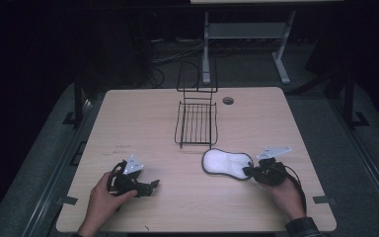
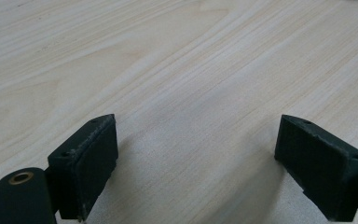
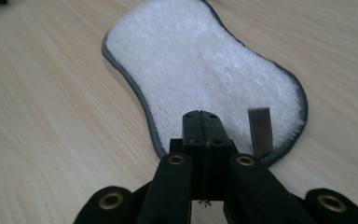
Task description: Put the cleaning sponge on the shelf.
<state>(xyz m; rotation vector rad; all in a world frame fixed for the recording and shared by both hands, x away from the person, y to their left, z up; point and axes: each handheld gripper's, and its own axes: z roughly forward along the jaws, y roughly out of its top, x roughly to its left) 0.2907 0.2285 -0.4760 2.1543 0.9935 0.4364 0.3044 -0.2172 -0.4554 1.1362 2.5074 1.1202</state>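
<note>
White fluffy peanut-shaped pad with a dark grey trim lies flat on the pale wooden table, toward the right side of the near half, just in front of the black wire rack and apart from it. In the right gripper view the pad spreads out ahead of the jaws, and a small grey fabric loop stands up at its near edge, just beside the jaw tips.

The right gripper, held in the person's right hand, sits at the pad's right end, its tip at the trimmed edge. Its jaws are pressed fully together; whether they pinch the pad's rim cannot be told, since the tips hide the spot where they meet the edge.

The left gripper, held in the left hand, rests low on the near left part of the table, well apart from the pad. Its jaws stand wide apart with bare wood between them.
</note>
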